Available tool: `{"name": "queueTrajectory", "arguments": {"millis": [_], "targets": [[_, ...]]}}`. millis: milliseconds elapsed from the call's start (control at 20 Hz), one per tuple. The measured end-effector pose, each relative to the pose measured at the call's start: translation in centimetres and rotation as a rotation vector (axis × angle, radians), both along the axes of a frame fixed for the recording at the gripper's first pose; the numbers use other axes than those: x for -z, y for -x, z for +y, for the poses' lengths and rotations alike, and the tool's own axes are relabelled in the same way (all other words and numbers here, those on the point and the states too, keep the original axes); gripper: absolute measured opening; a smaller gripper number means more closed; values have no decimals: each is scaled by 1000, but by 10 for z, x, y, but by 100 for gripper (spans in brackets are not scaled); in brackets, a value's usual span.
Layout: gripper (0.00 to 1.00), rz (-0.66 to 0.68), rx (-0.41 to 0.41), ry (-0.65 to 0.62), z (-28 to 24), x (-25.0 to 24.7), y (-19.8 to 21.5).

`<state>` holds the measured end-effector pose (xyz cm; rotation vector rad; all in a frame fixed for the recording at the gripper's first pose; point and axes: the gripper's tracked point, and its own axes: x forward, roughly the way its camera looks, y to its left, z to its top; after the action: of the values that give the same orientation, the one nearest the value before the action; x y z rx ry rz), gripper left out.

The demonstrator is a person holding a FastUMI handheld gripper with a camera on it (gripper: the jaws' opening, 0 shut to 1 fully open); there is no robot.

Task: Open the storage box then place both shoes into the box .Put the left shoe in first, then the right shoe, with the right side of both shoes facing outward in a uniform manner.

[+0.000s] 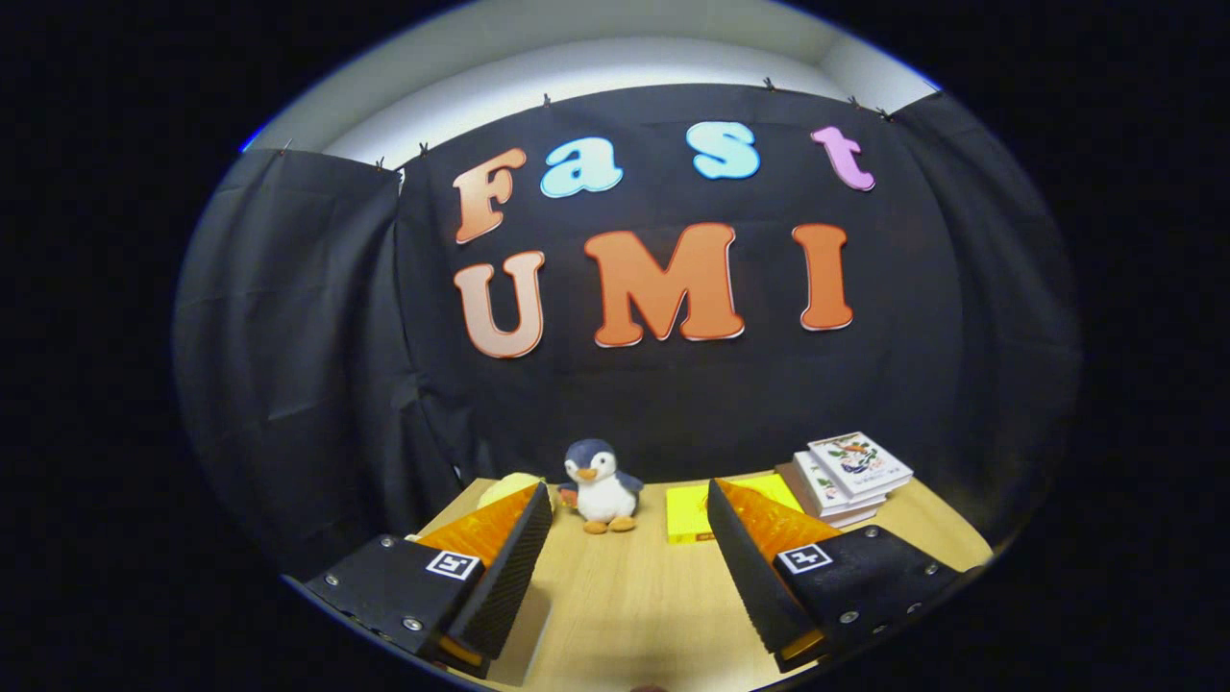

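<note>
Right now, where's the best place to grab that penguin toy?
Across the plush penguin's round body, from the front: it stands upright facing the open gripper, beyond its fingers on the wooden table, apart from the yellow book.

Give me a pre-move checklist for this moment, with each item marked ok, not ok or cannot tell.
1. Gripper open: ok, the fingers stand wide apart with nothing between them.
2. Table bare between the fingers: ok, only wood there.
3. Storage box located: cannot tell, nothing here reads as the box.
4. Shoes located: cannot tell, nothing here reads as a shoe.
5. Clutter ahead noted: ok, a penguin plush toy stands beyond the fingertips, a yellow flat item lies beside it, and a stack of books sits further toward the right finger.
6. Pale round object behind the left finger identified: cannot tell, it is mostly hidden.
</note>
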<state>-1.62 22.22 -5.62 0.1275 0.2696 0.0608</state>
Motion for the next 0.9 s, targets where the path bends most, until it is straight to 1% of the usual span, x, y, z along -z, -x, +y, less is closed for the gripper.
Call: {"name": "queueTrajectory", "arguments": {"millis": [200,350,650,900], "targets": [[97,-116,29,16,-53,-18,-3],[97,-131,35,34,-81,-18,-5],[97,-179,25,25,-114,-32,-6],[97,-202,24,23,-130,-40,-6]]}}
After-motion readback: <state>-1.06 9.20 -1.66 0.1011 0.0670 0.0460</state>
